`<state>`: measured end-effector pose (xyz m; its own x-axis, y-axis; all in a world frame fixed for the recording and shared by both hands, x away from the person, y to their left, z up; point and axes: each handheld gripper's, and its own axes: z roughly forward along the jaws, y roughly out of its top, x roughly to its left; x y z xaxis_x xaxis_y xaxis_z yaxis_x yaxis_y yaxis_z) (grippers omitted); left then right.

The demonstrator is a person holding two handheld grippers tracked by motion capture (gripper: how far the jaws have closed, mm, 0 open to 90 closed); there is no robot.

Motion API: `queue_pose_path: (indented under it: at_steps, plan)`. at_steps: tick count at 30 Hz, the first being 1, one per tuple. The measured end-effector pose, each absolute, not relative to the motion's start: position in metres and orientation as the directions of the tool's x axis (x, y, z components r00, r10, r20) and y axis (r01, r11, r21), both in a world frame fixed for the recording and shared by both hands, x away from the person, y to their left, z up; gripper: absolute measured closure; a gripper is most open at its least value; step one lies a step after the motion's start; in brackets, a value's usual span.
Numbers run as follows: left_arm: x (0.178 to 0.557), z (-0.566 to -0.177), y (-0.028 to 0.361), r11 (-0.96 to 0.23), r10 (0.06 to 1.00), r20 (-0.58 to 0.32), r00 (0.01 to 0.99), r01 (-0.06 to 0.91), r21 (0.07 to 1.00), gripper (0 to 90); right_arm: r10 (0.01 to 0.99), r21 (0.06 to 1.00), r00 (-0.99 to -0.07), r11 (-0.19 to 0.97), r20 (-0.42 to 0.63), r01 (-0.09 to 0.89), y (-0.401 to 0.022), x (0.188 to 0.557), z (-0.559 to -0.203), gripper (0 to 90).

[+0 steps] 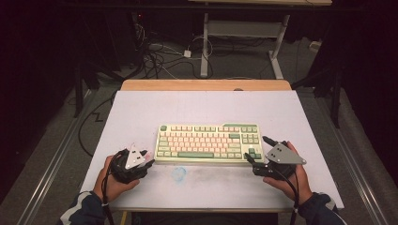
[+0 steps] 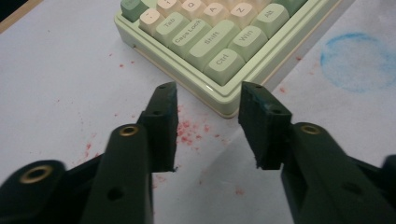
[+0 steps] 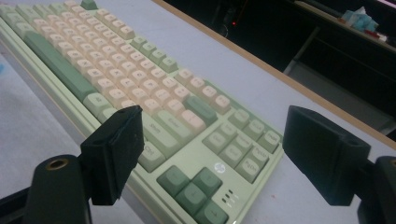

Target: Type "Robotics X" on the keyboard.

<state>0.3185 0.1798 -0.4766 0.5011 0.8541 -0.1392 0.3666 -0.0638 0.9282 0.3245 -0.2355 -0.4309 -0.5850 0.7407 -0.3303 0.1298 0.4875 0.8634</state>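
left claw [image 2: 208, 126] agape, right claw [image 3: 210, 158] (wider) agape

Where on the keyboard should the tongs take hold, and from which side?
Probably at its two short ends, one pair of tongs per end. The keyboard lies flat and wide, too long for one pair to balance. The left tongs are open at its near left corner, the right tongs open at its right end, so each could close over the thin case edge from outside.

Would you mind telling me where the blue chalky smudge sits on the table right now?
In the high view, the blue smudge lies on the white table just in front of the keyboard, toward its left end, right of the left gripper.
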Motion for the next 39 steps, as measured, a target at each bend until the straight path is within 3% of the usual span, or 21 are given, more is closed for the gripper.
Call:
queue_pose_path:
  at_steps: [9,25,39]
  plan:
    - [0.318,-0.465,0.173,-0.045,0.816,-0.197,0.544,0.399,0.916,86.8,0.734,0.847,-0.597,0.506,-0.325,0.16,-0.243,0.309,-0.445,22.6]
    - [0.336,-0.454,0.129,-0.094,0.776,-0.189,0.601,0.407,0.909,86.9,0.706,0.829,-0.631,0.532,-0.321,0.174,-0.242,0.303,-0.452,23.1]
    - [0.37,-0.456,0.068,-0.185,0.743,-0.154,0.651,0.421,0.888,86.7,0.681,0.815,-0.655,0.554,-0.326,0.17,-0.239,0.304,-0.456,23.5]
